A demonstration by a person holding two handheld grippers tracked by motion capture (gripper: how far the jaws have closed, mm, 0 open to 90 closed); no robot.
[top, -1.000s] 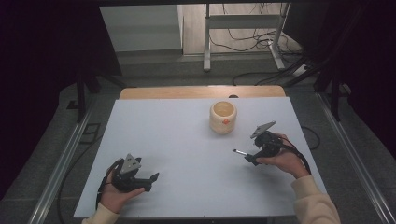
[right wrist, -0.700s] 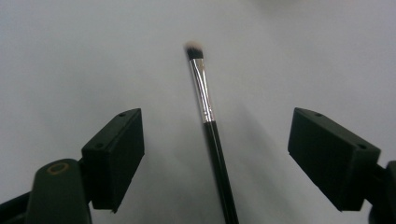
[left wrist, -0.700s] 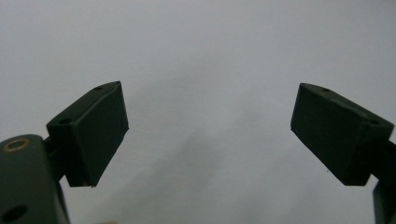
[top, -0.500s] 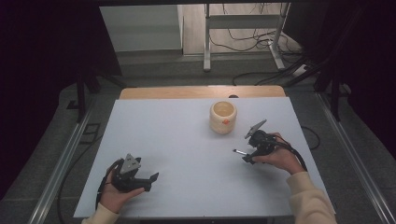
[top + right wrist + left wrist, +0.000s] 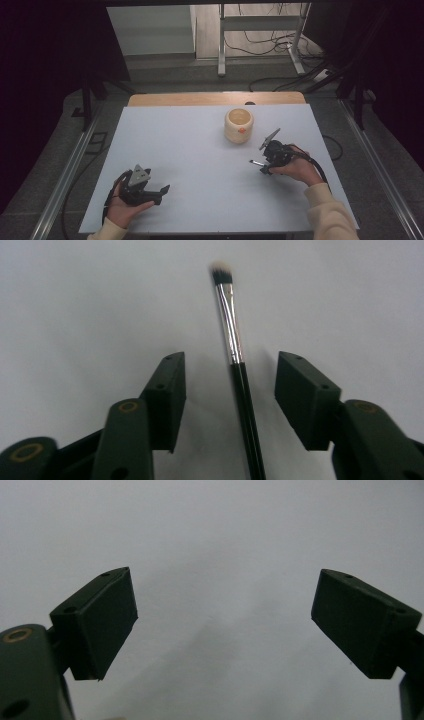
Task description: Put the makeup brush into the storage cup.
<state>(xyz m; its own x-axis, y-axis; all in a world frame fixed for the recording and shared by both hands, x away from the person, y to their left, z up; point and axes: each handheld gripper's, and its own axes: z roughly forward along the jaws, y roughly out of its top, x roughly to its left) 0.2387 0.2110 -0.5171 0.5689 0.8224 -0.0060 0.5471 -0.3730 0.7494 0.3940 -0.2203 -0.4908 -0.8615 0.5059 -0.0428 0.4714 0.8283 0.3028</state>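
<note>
The left gripper point(image 5: 161, 191) rests at seven o'clock on the table point(image 5: 190, 150), jaws wide and empty. At four o'clock the right gripper point(image 5: 230, 390) has just been closing around the brush point(image 5: 235, 365), not yet touching it. Lifting remains. The cup point(image 5: 238, 125) at one o'clock stands near; the right edge is close.

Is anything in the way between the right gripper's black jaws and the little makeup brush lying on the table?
Nothing visible is. The thin black-handled makeup brush with a silver collar lies on the pale table, already between the right gripper's jaws. Those jaws have just been closing, with bare gaps left on both sides of the handle.
</note>
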